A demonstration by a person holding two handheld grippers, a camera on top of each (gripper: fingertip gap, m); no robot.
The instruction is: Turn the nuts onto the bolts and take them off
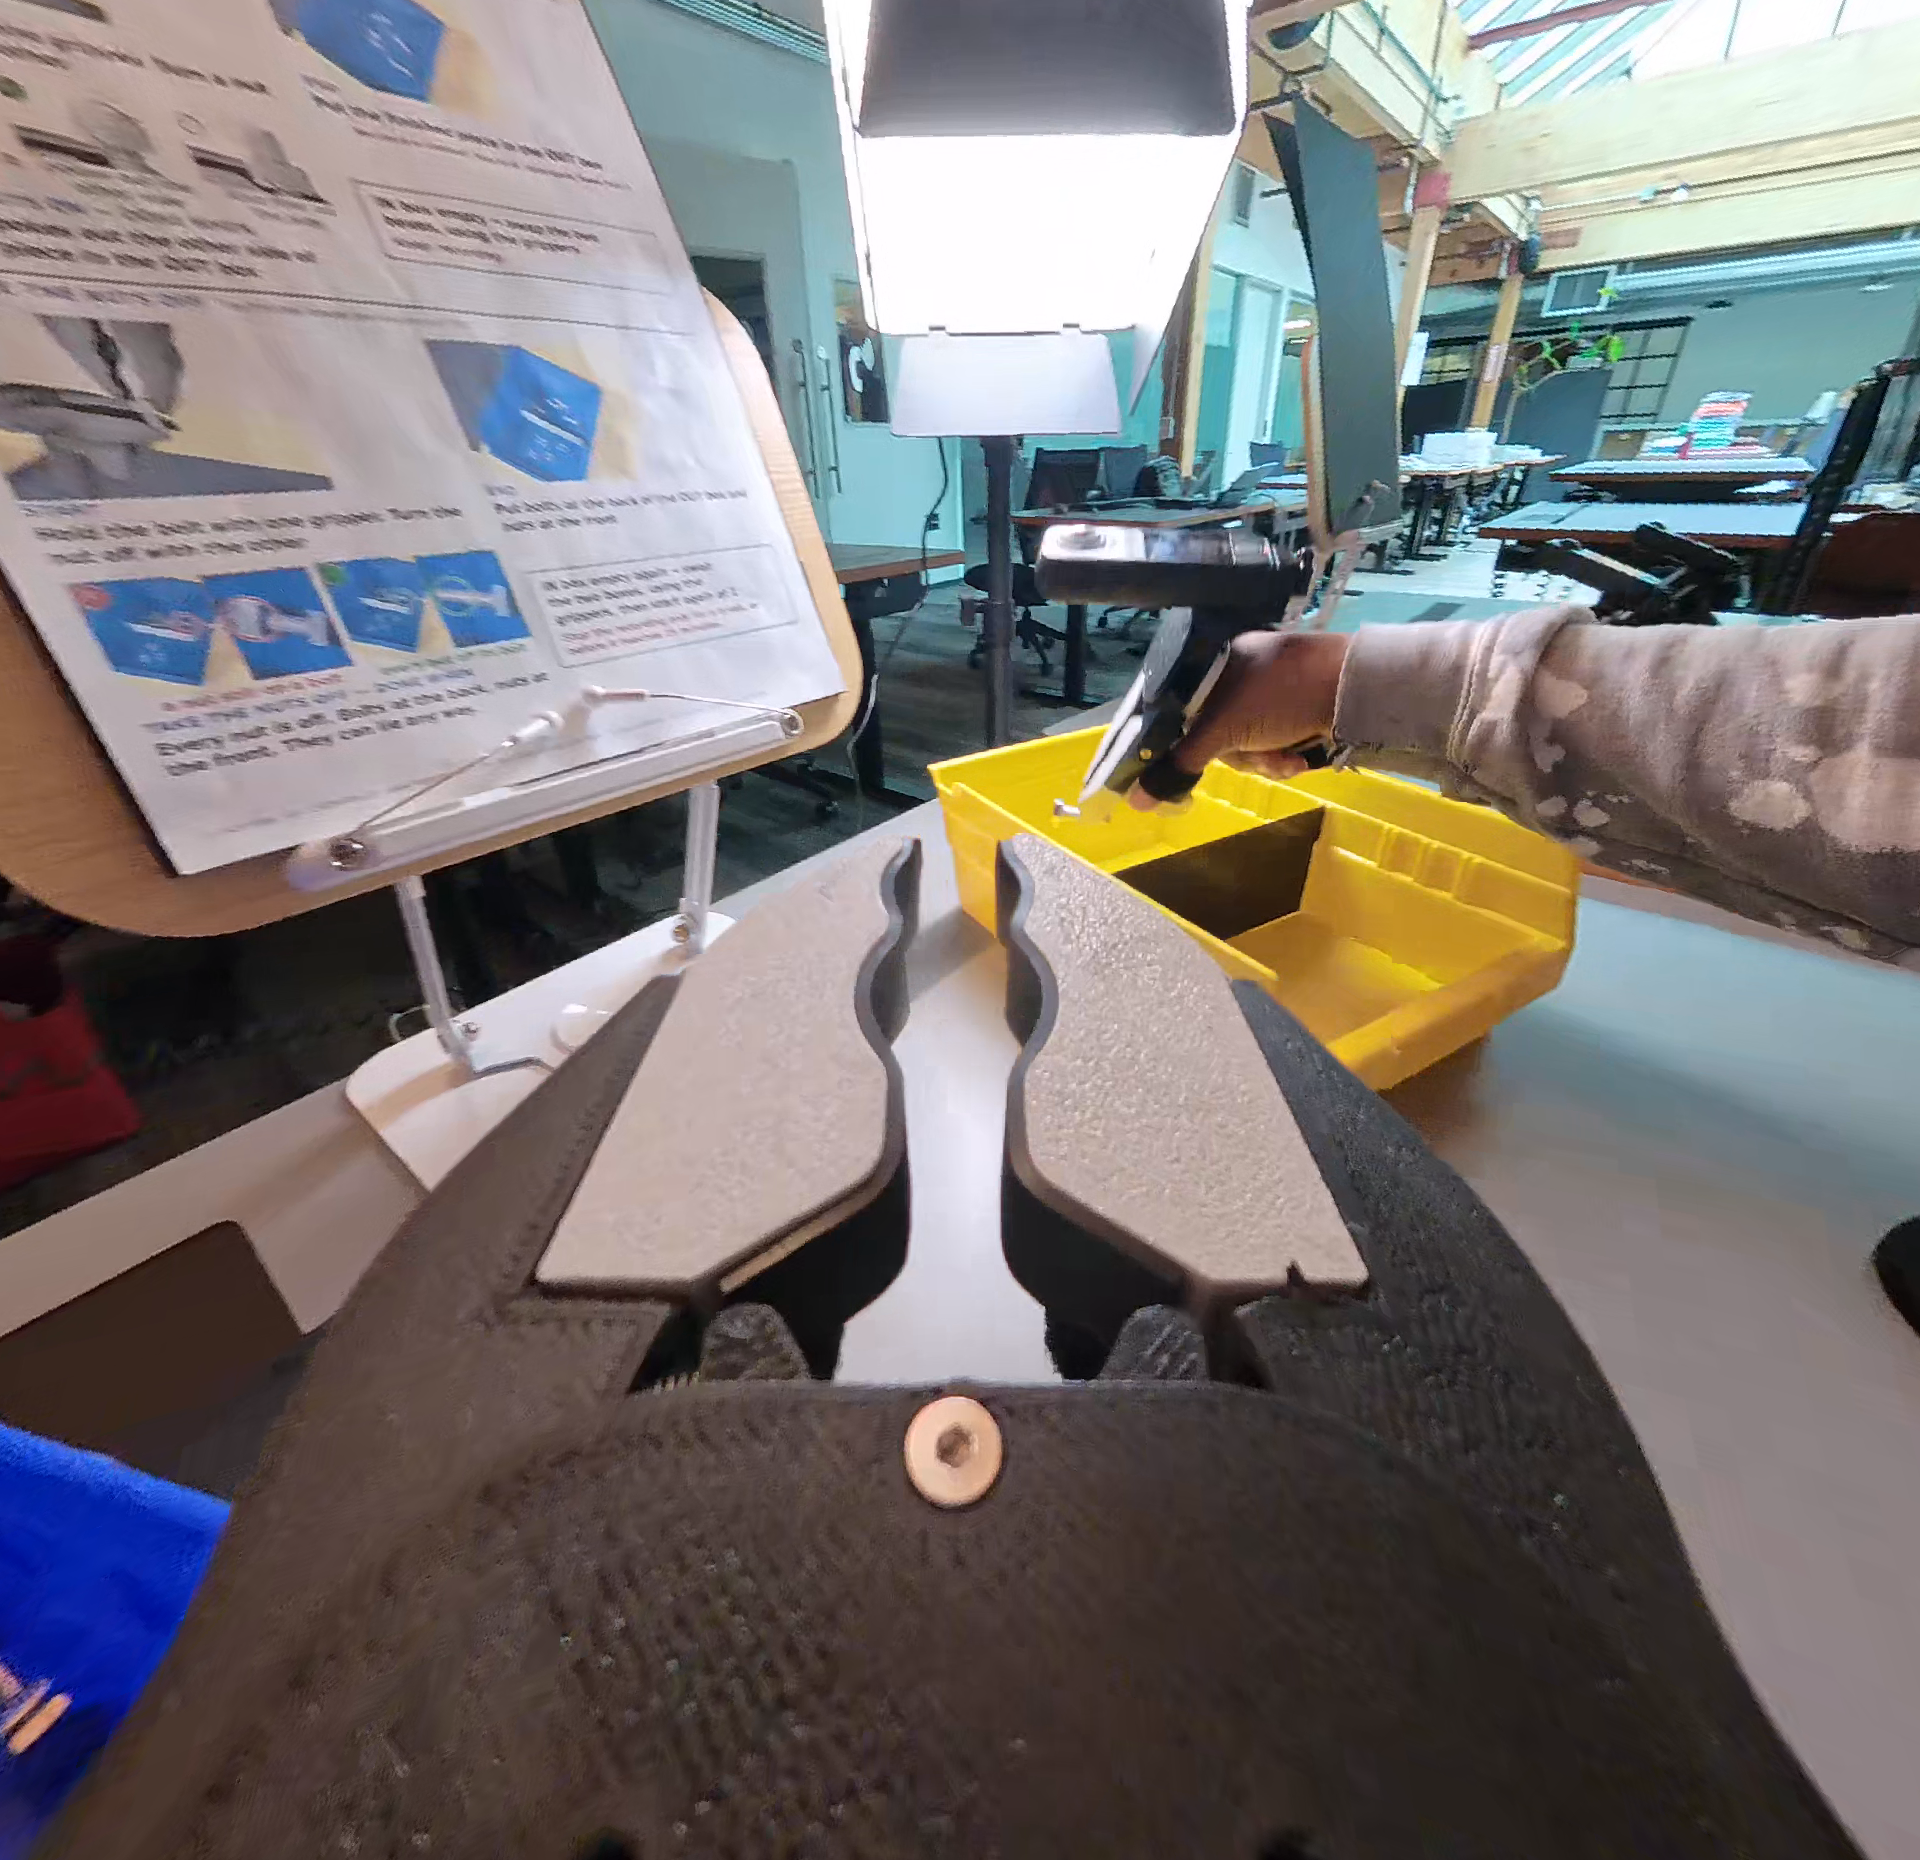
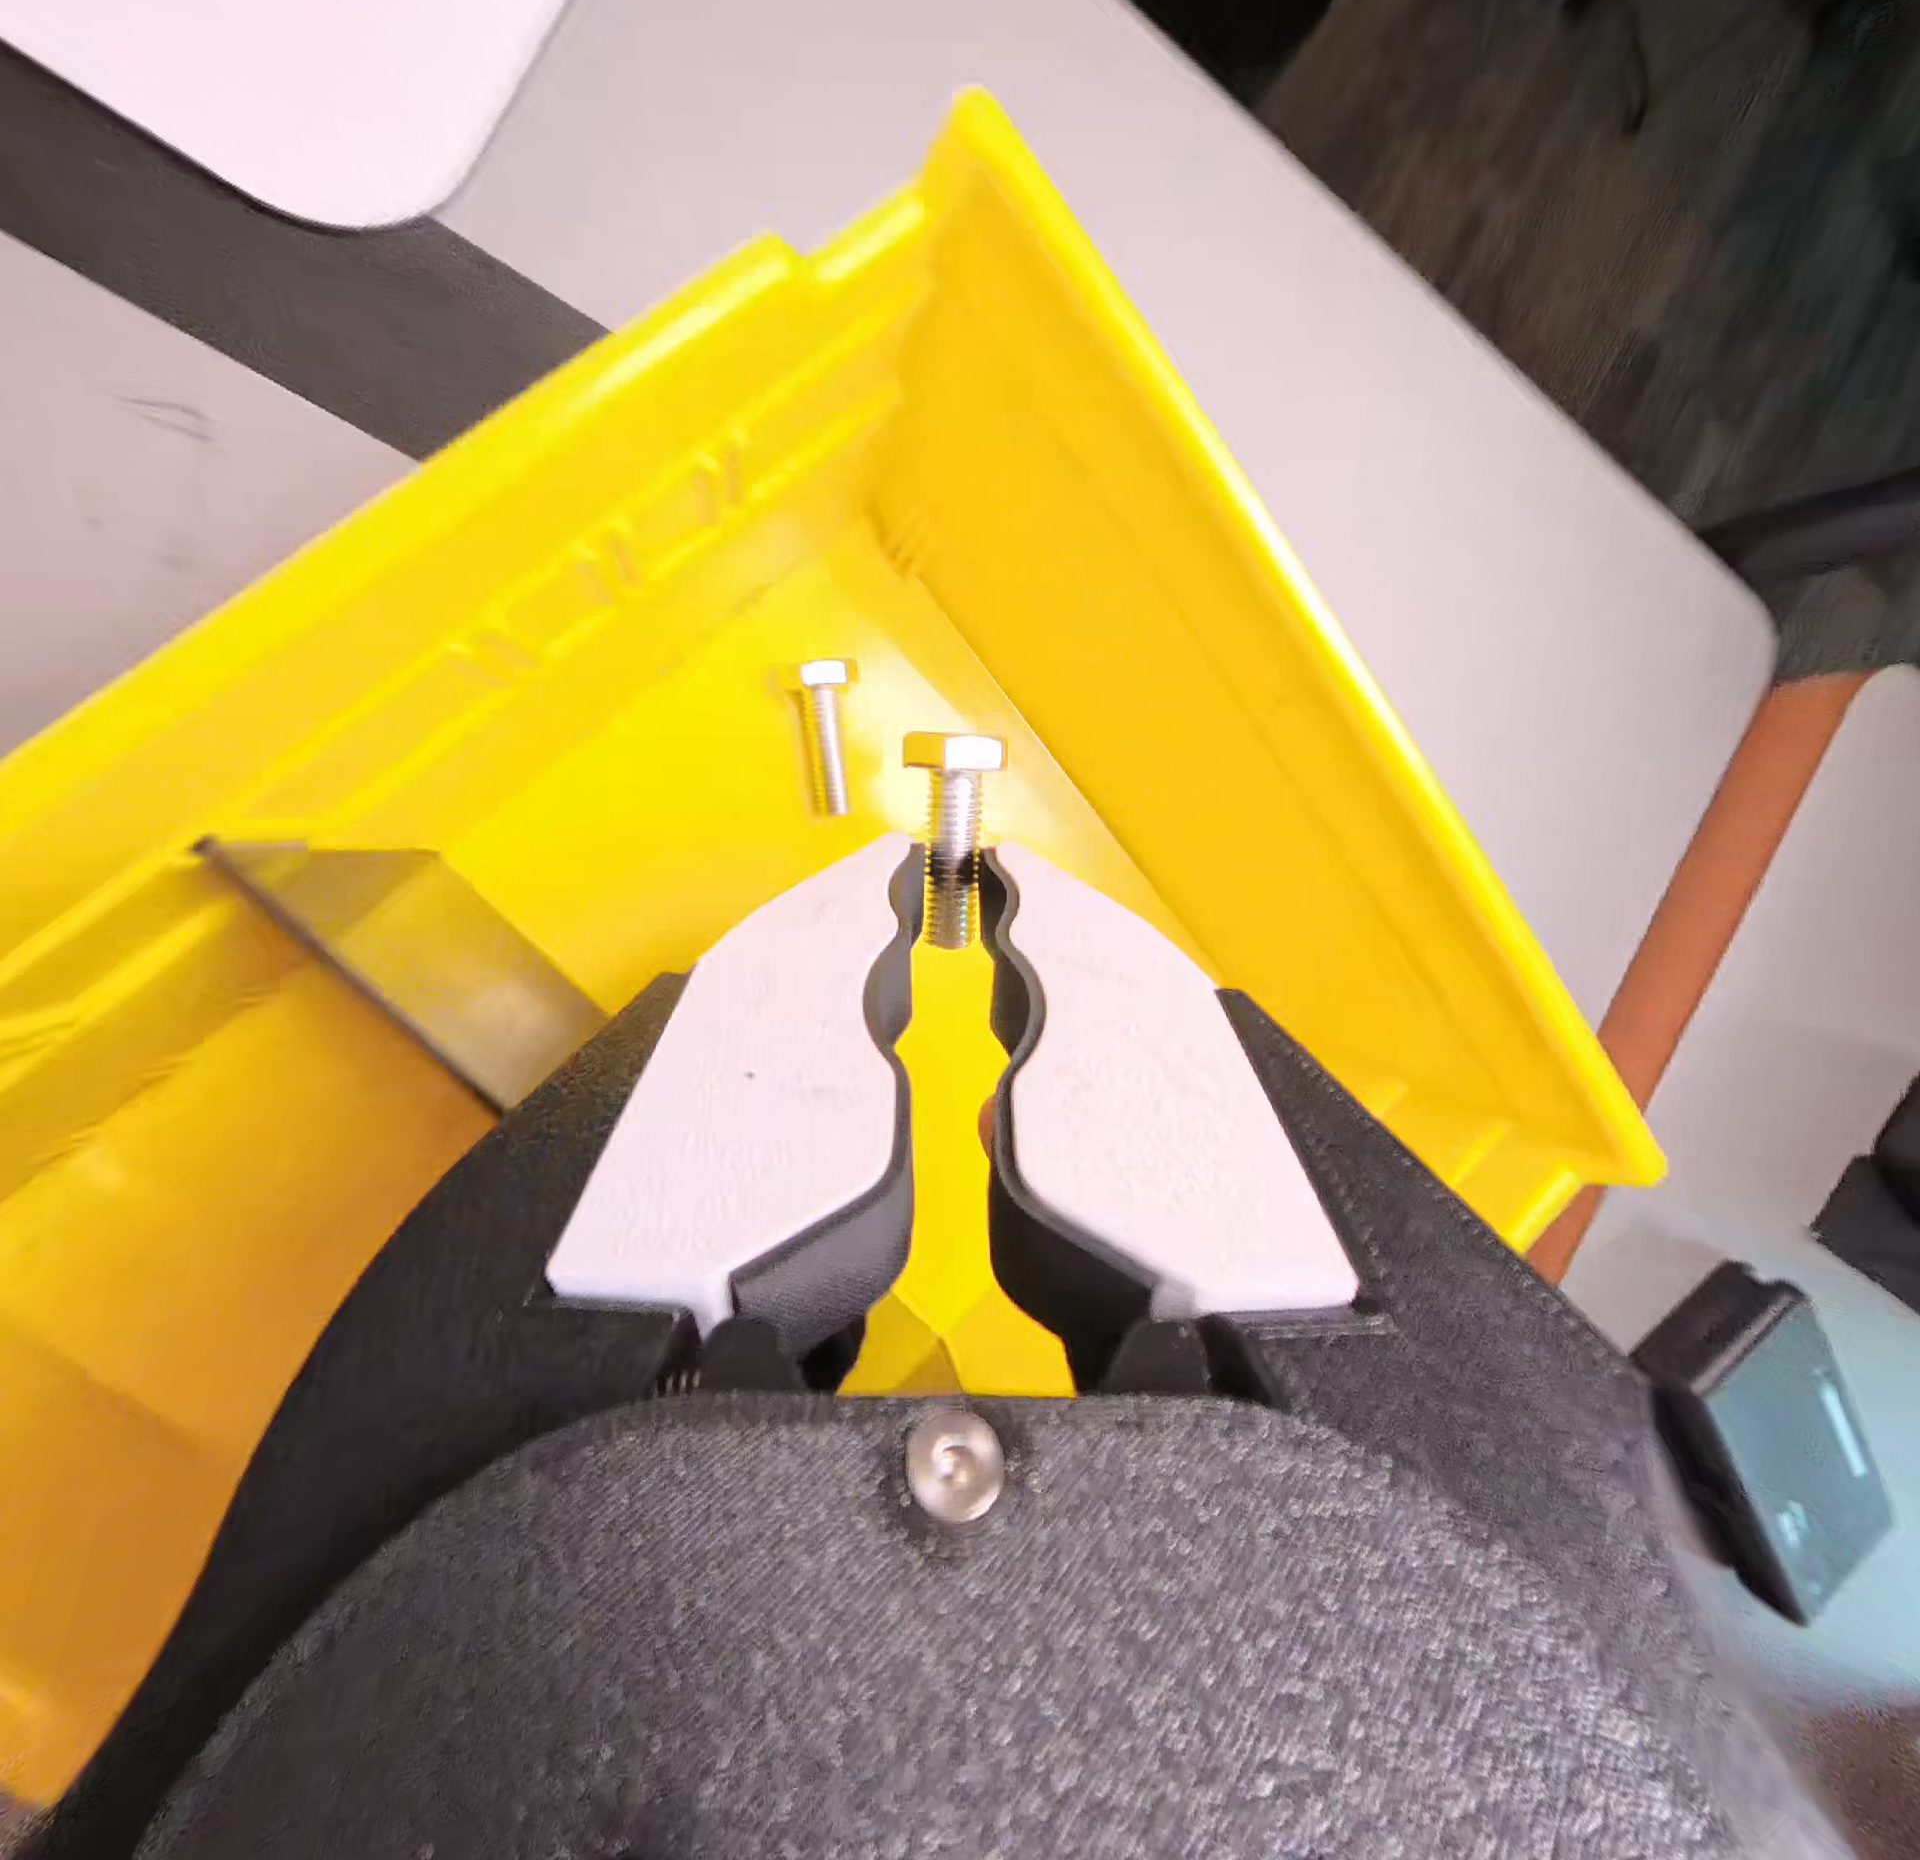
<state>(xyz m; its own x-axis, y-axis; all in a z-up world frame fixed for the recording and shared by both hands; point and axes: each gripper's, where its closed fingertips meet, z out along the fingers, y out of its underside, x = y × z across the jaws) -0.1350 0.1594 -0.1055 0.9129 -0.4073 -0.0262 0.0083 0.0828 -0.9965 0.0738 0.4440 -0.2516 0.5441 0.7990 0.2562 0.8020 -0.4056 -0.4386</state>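
In the right wrist view my right gripper (image 2: pixel 953 870) is shut on the threaded shank of a silver hex bolt (image 2: pixel 954 813), whose head points away from me. It is over the corner of a yellow bin (image 2: pixel 1195 584). A second bolt (image 2: pixel 821 735) lies on the bin floor just left of it. No nut shows. In the left wrist view my left gripper (image 1: pixel 958 860) hovers over the table in front of the bin (image 1: pixel 1455 1031), jaws slightly apart and empty. The right gripper (image 1: pixel 1101 782), held by a hand, shows there with the bolt (image 1: pixel 1065 808) at rim height.
A black divider (image 1: pixel 1226 880) splits the bin in two. An instruction sheet on a wooden stand (image 1: pixel 364 408) with a white base (image 1: pixel 457 1072) stands to the left. A blue cloth (image 1: pixel 83 1602) is at lower left. A small black device (image 2: pixel 1766 1447) lies by the bin. Across from one pair of fingers to the other is roughly 40 cm.
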